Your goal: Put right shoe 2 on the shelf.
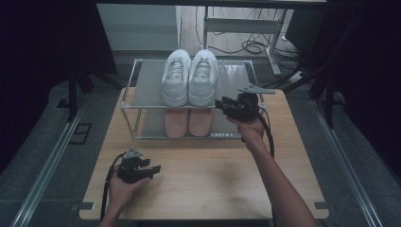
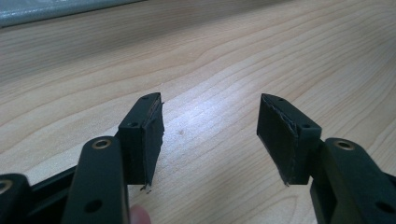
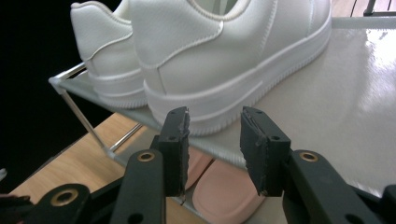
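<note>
A pair of white sneakers stands side by side on the top shelf of a small metal-framed rack, heels toward me. A pair of pink shoes sits on the lower shelf. My right gripper is at the front right of the top shelf, just behind the right white sneaker's heel. In the right gripper view, the right gripper is open, with nothing between the jaws and a pink shoe below. My left gripper rests low over the wooden table. It is open and empty.
The rack stands at the far middle of the table, and its glossy top shelf has bare room to the right of the sneakers. Dark curtains flank the table. Desk legs and cables lie on the floor beyond.
</note>
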Action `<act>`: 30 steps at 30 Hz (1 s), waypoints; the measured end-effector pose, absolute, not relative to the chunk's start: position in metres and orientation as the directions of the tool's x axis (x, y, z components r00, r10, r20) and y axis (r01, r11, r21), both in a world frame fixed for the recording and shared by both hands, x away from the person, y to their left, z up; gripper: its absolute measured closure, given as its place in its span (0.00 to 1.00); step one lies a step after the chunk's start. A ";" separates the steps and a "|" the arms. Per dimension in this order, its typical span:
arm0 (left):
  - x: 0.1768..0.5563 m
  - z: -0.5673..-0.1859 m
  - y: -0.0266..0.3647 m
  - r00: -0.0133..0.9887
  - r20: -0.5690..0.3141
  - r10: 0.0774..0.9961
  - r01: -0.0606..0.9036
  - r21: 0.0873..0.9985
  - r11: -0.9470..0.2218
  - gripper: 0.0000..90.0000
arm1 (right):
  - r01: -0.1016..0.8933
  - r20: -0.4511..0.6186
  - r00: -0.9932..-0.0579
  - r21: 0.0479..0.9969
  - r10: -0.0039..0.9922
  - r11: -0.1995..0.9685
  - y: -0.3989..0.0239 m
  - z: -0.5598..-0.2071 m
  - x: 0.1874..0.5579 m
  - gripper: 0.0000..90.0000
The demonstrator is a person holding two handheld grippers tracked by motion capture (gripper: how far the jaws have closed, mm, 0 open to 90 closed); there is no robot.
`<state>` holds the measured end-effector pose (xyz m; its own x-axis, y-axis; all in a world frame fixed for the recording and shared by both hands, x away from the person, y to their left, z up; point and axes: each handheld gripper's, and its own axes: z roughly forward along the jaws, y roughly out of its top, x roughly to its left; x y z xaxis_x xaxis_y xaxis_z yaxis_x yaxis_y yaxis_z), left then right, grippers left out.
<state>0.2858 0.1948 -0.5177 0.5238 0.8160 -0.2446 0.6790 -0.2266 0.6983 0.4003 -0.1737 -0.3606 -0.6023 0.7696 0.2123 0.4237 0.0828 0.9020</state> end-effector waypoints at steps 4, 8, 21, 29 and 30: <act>0.284 -0.516 0.193 0.535 -0.238 0.811 0.669 0.706 -0.233 0.46 | 0.409 0.217 -0.604 0.910 0.767 0.064 -0.188 -0.367 0.385 0.67; 0.285 -0.516 0.193 0.533 -0.239 0.812 0.670 0.705 -0.232 0.46 | 0.397 0.223 -0.608 0.917 0.762 0.049 -0.206 -0.376 0.369 0.66; 0.286 -0.518 0.189 0.527 -0.242 0.814 0.682 0.692 -0.236 0.46 | 0.390 0.229 -0.587 0.920 0.777 0.024 -0.265 -0.427 0.321 0.63; 0.286 -0.518 0.190 0.529 -0.237 0.815 0.678 0.695 -0.238 0.46 | 0.415 0.228 -0.575 0.909 0.786 0.040 -0.282 -0.460 0.301 0.61; 0.286 -0.517 0.191 0.529 -0.238 0.815 0.679 0.695 -0.237 0.46 | 0.422 0.230 -0.574 0.906 0.786 0.043 -0.284 -0.464 0.299 0.61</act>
